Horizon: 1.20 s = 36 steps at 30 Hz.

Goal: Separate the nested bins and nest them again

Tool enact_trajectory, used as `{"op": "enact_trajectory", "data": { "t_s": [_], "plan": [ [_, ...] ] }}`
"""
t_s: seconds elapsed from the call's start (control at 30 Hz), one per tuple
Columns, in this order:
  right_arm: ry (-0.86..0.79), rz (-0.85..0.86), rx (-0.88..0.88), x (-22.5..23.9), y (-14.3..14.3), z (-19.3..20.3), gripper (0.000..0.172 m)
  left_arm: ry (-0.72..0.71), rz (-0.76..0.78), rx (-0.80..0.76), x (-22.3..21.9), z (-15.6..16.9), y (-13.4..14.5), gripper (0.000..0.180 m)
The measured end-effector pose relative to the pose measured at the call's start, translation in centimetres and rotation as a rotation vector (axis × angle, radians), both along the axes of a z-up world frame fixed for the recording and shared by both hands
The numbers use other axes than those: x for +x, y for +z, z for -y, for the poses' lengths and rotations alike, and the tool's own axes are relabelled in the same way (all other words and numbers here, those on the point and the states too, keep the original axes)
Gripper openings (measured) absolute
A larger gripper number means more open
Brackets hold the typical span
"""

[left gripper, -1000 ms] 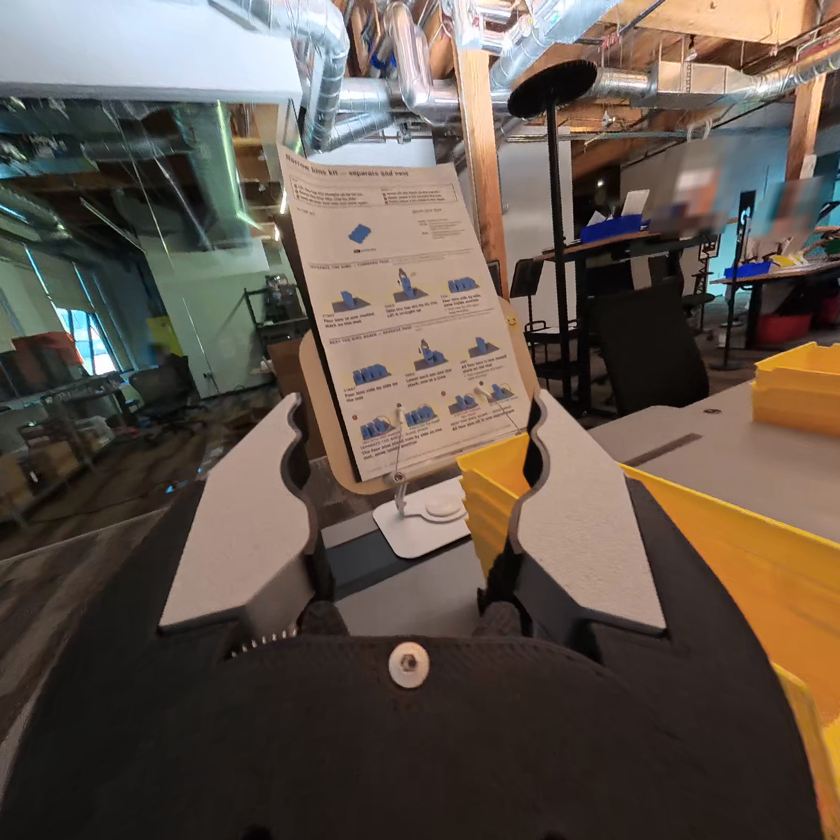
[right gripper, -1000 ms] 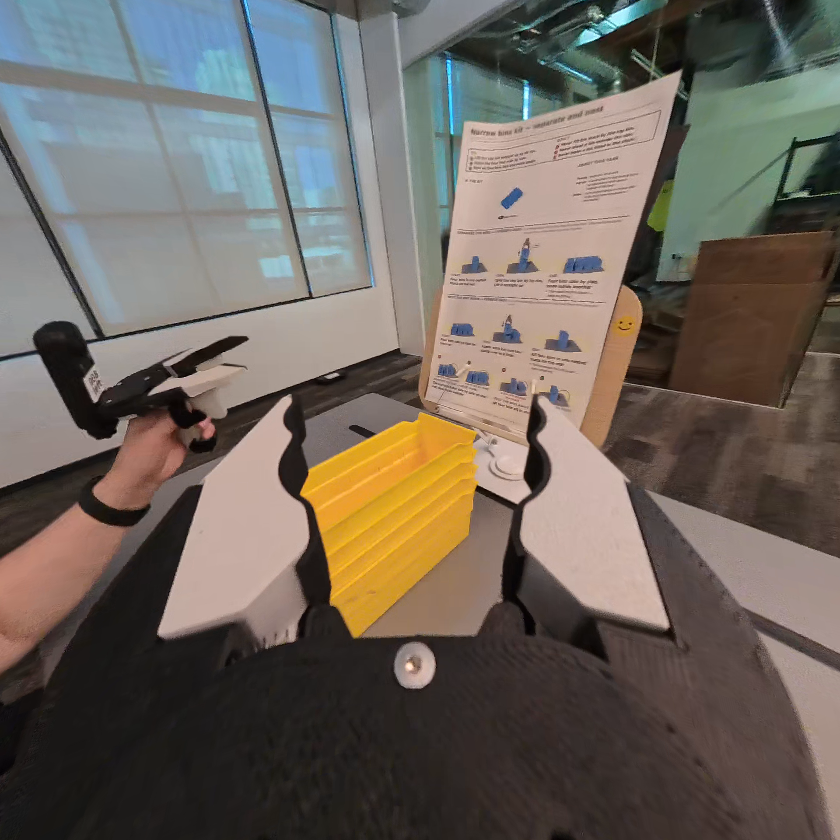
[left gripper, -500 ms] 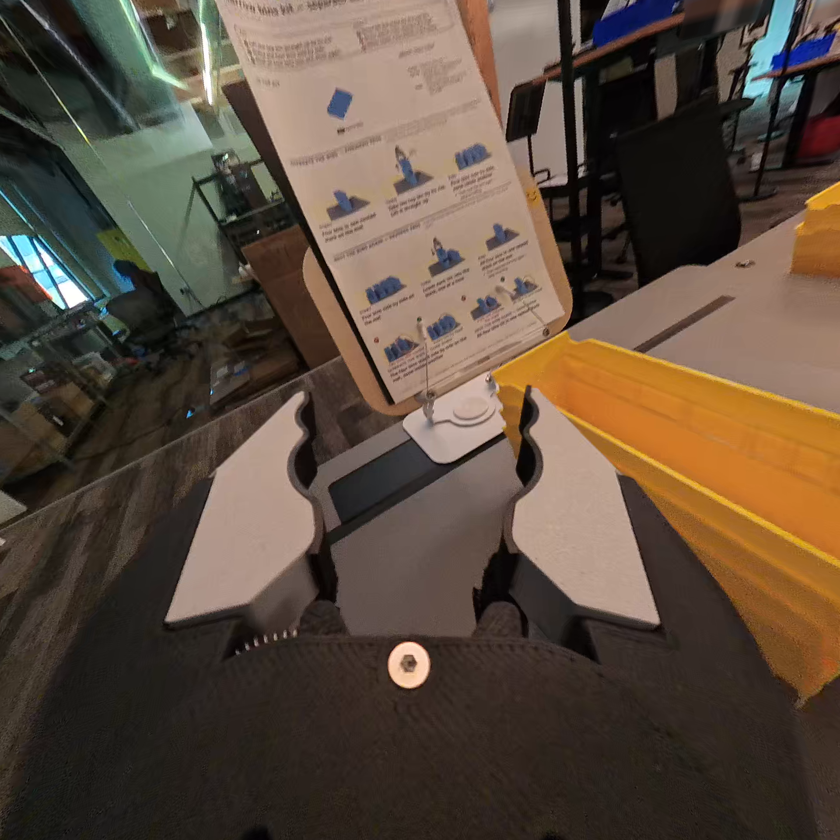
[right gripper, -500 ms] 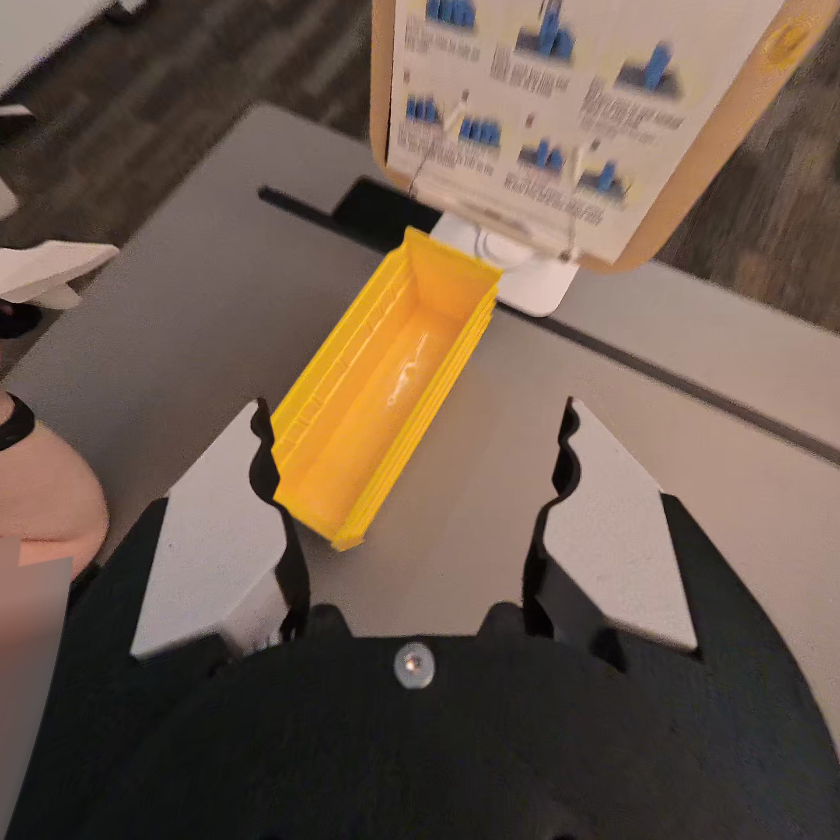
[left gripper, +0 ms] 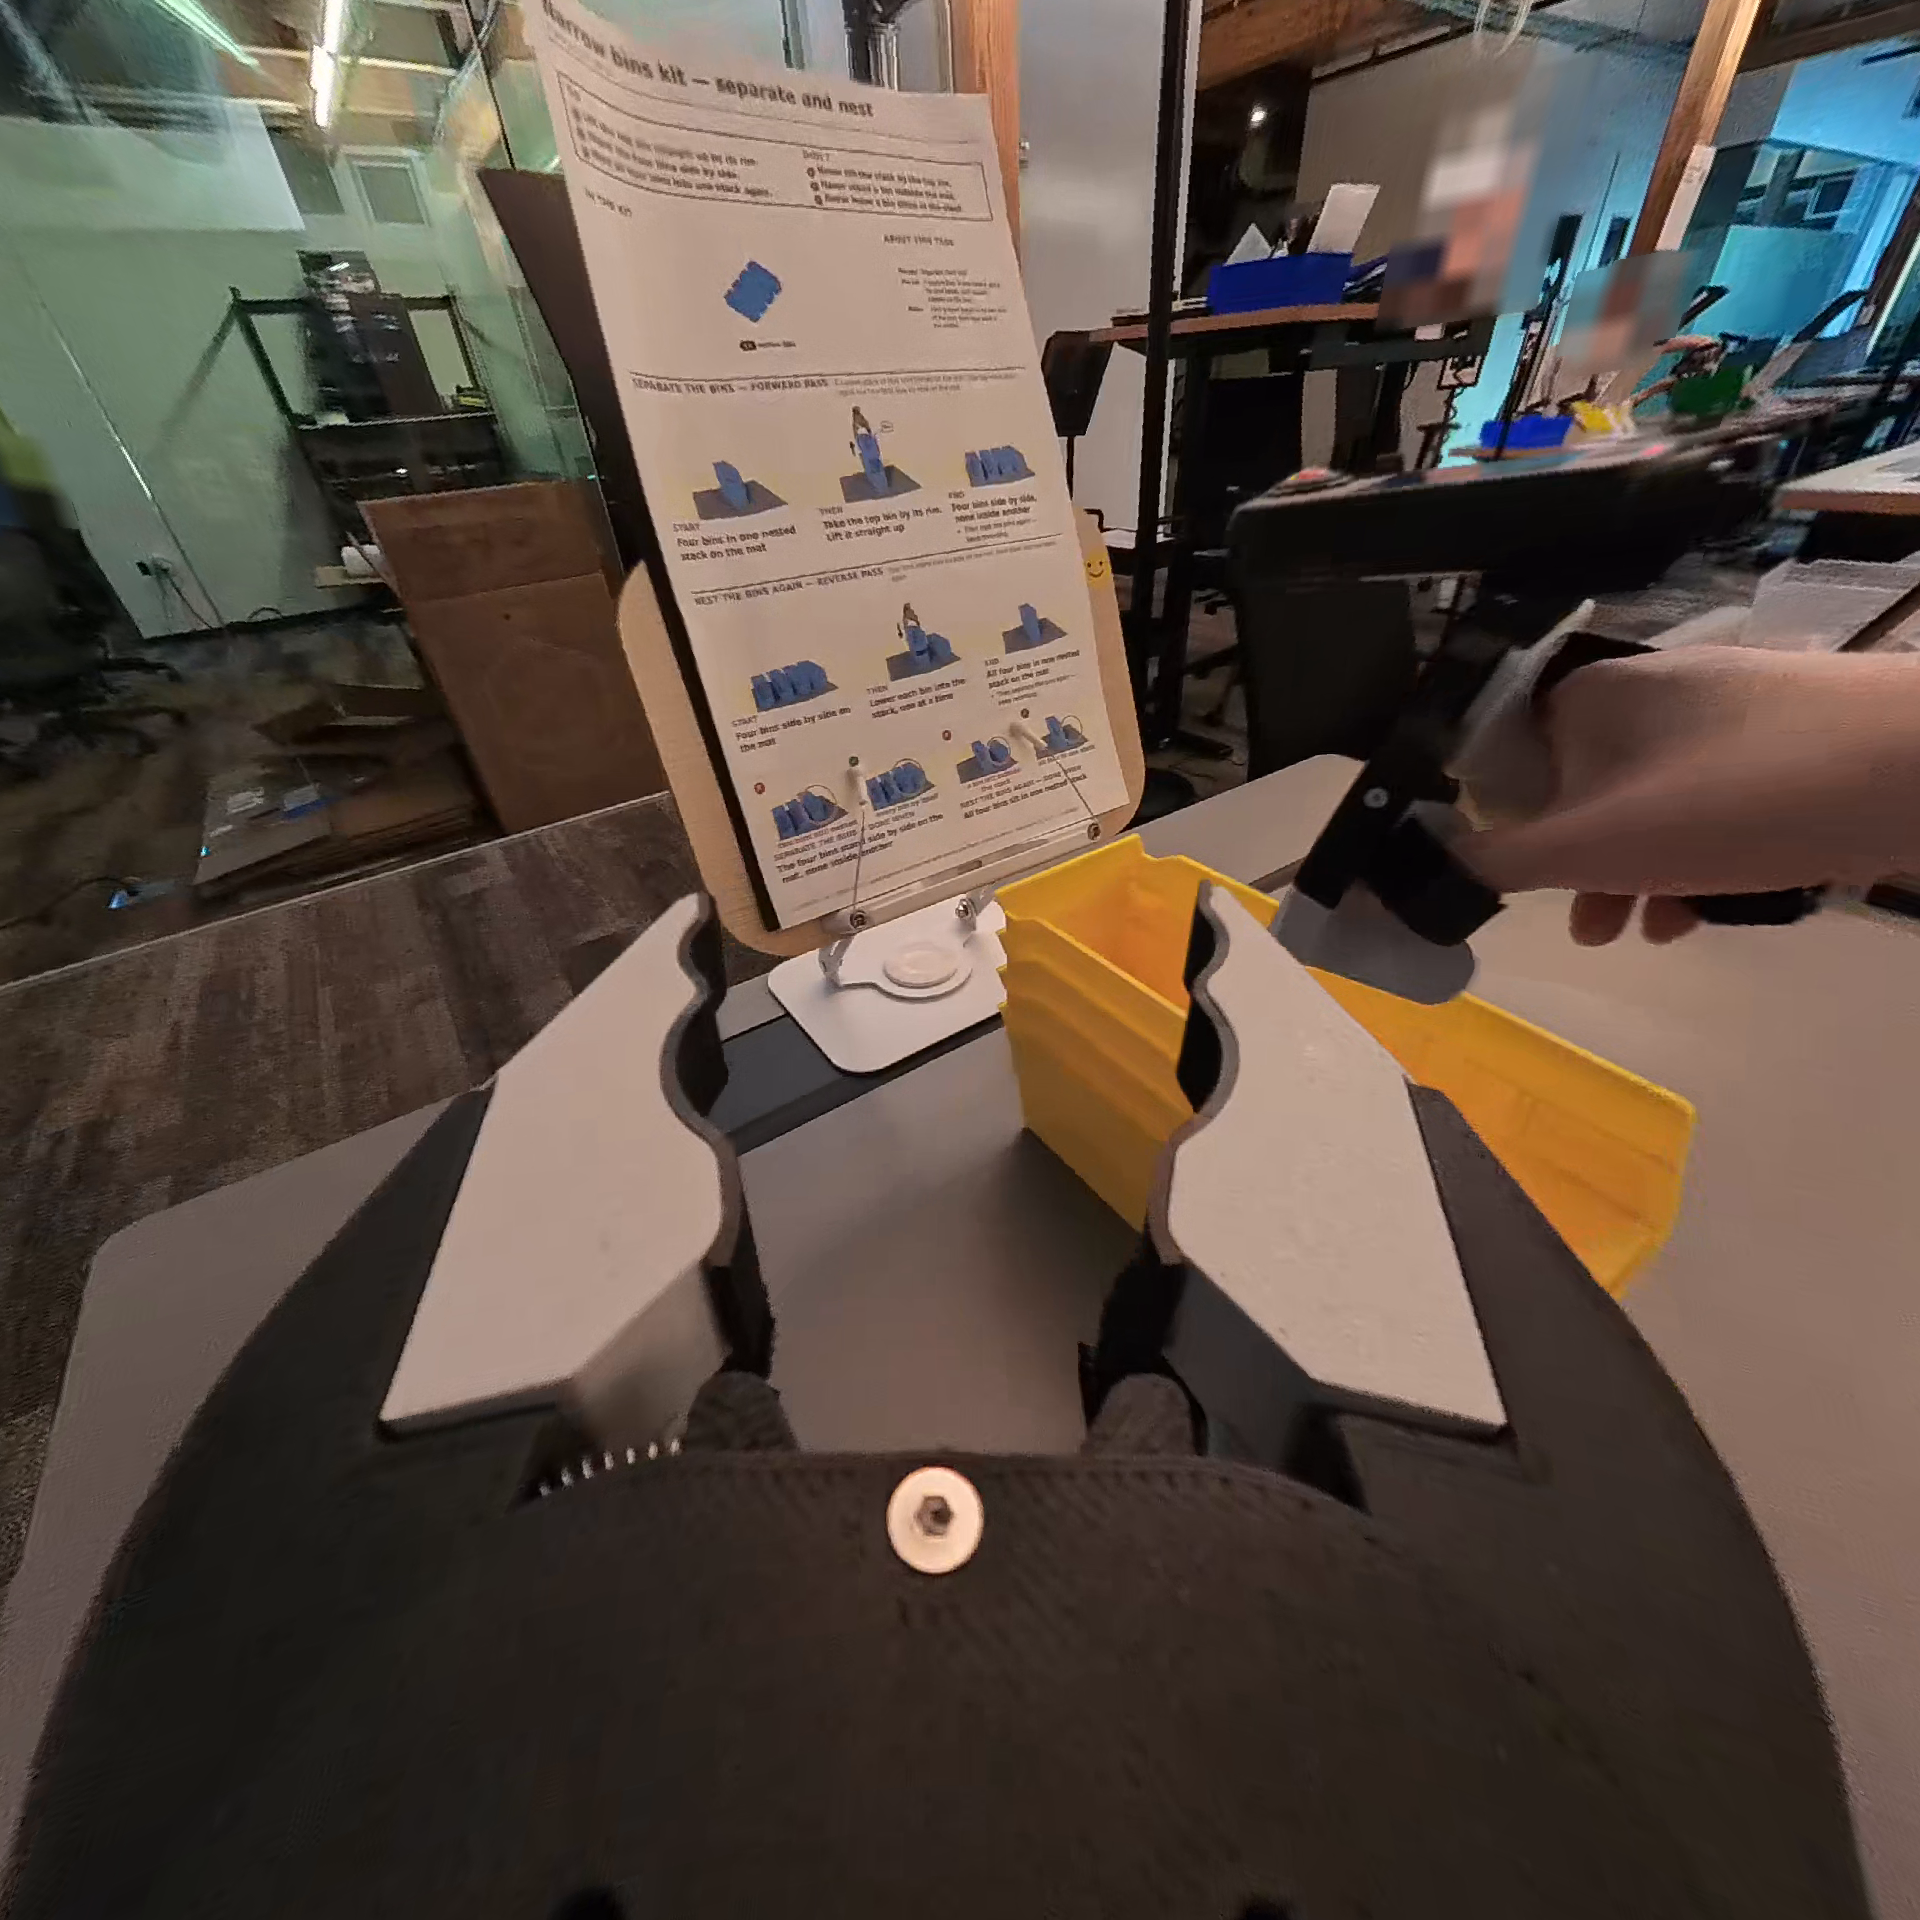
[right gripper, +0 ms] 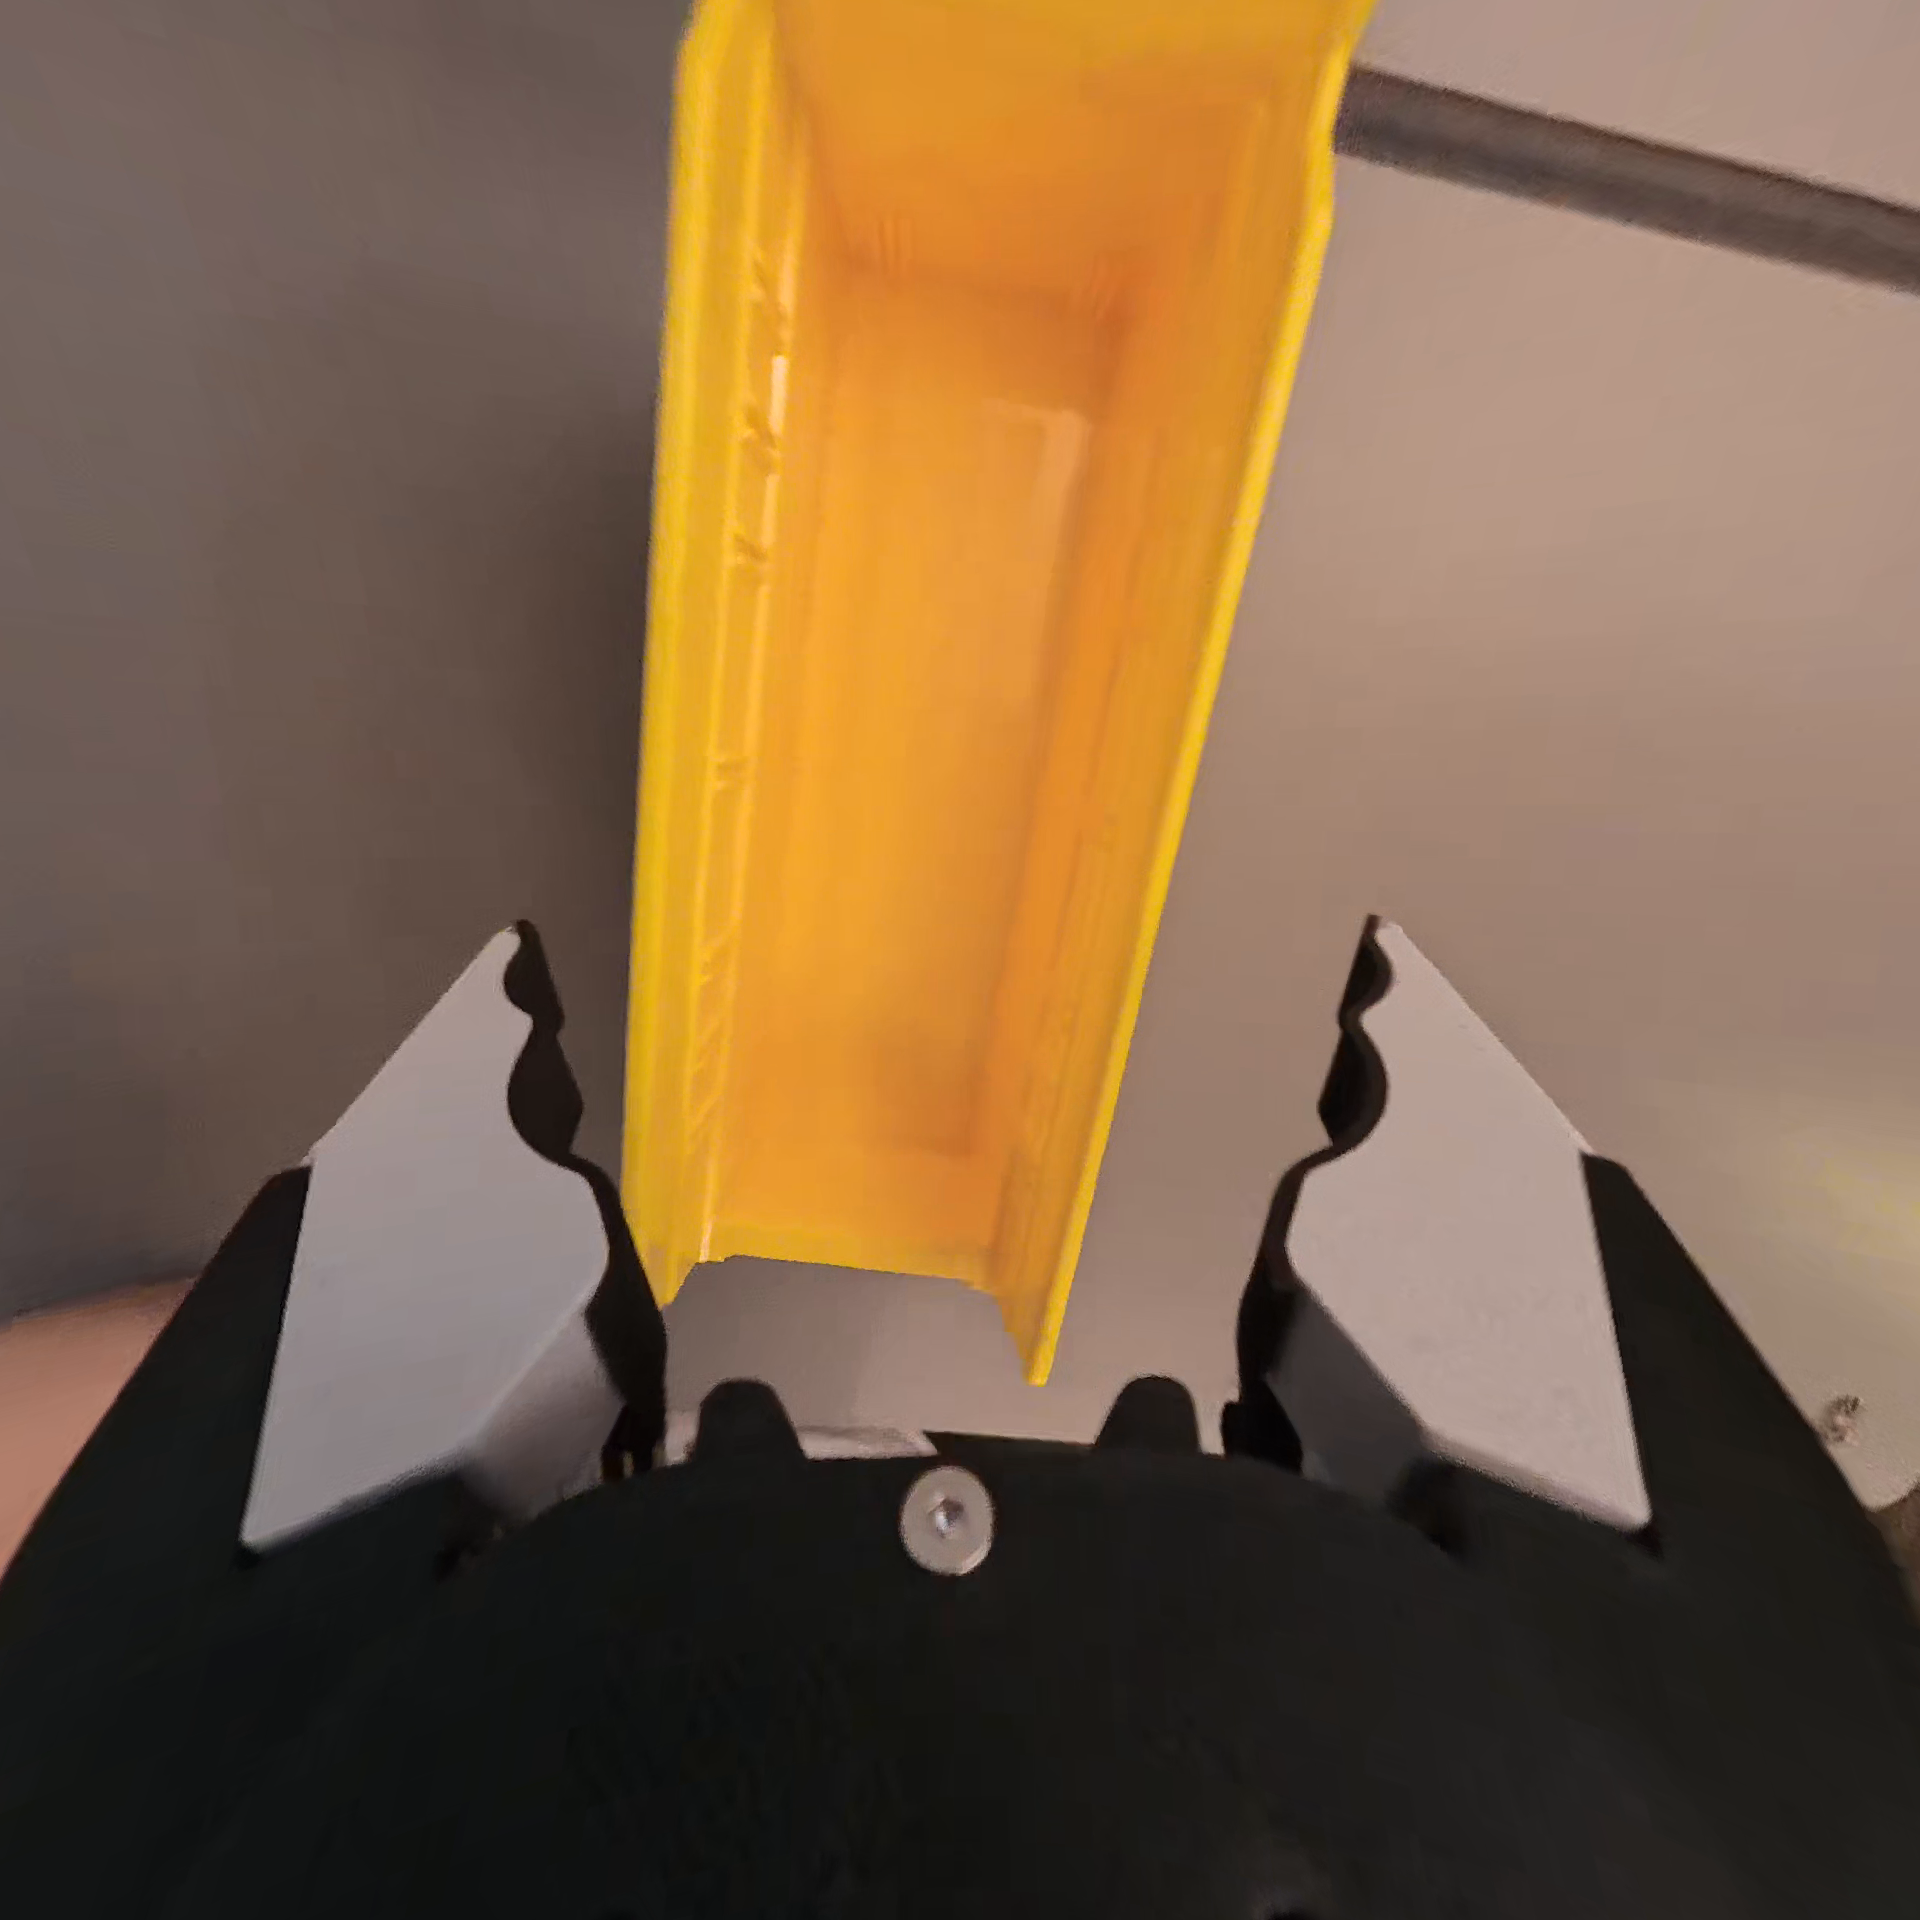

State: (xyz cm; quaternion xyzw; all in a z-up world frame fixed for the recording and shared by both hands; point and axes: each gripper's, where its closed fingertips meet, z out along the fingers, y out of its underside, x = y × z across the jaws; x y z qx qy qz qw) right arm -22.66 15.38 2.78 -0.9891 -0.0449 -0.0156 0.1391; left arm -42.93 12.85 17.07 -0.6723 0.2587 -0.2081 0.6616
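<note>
Both grippers' jaws gape wide, holding nothing, while the yellow bin stack [right gripper: 935, 675] runs off frame.

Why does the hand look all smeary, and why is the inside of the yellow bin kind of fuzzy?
Left wrist view: the hand and the right gripper it holds are smeared by motion blur, while the instruction sheet stays fairly sharp, and straight lines bend near the edges from the wide lens. Right wrist view: the yellow bin is very close and soft, with a pale patch of glare on its floor.
</note>
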Motion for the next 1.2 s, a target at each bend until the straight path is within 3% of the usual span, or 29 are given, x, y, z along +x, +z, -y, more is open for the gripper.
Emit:
{"op": "enact_trajectory", "data": {
  "t_s": [0.47,0.93,1.2],
  "plan": [
    [-0.070,-0.019,-0.167,-1.0,-5.8,0.1,0.141,-0.094,0.008,-0.090,0.9,0.5,-1.1,0.085],
    [-0.067,-0.046,-0.219,-1.1,-5.2,0.3,0.116,-0.105,-0.063,-0.118,2.2,0.4,-2.4,0.084],
    [-0.057,-0.048,-0.250,-1.2,-5.1,0.6,0.114,-0.103,-0.085,-0.136,2.3,0.2,-2.9,0.084]
  ]
}}
